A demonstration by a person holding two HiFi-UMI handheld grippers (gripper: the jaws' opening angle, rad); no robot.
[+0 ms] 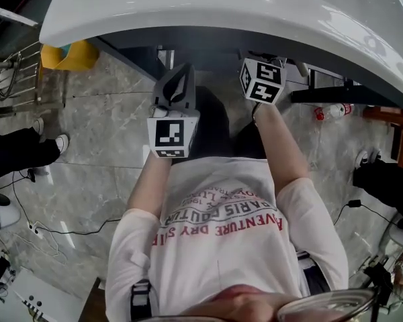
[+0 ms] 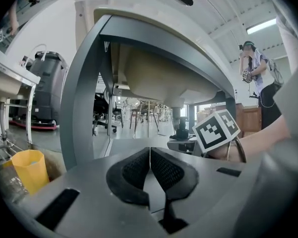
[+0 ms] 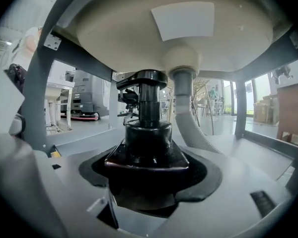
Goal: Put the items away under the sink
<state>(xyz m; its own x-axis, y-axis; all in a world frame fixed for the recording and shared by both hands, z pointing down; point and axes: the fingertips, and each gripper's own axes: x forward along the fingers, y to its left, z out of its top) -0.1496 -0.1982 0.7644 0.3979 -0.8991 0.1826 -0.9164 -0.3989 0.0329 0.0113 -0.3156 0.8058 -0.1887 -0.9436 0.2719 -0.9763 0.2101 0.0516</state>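
**Dark bottle going under the sink**

My right gripper (image 3: pixel 149 182) is squeezed shut on a dark bottle (image 3: pixel 149 138). The bottle sits between the two black pads. They hold it low down on its wide part, and it stands upright. I think I hold it low so it does not tip and so its bottom can go down flat.

The bottle is black and shiny. It has a round body, a thinner neck and a pump top (image 3: pixel 145 79) that sticks out to one side. I cannot tell what is inside it.

The bottle is right under the sink (image 3: pixel 188 29), below the round bowl. A bumpy grey hose (image 3: pixel 194 120) comes down from the middle of the bowl, just beside the bottle and behind it. The pump should stay away from that hose. Legs of the grey frame (image 3: pixel 38 100) stand on both sides. I cannot tell if the bottle's bottom is touching the floor yet.

My left gripper (image 2: pixel 150 168) holds nothing. Its two pads are pressed together with no gap. It points under the sink too, next to the right one, I guess to stay out of the way. A yellow bucket (image 2: pixel 29 168) sits low down off to its left.

I think the next step is to set the bottle down under the bowl and let go.
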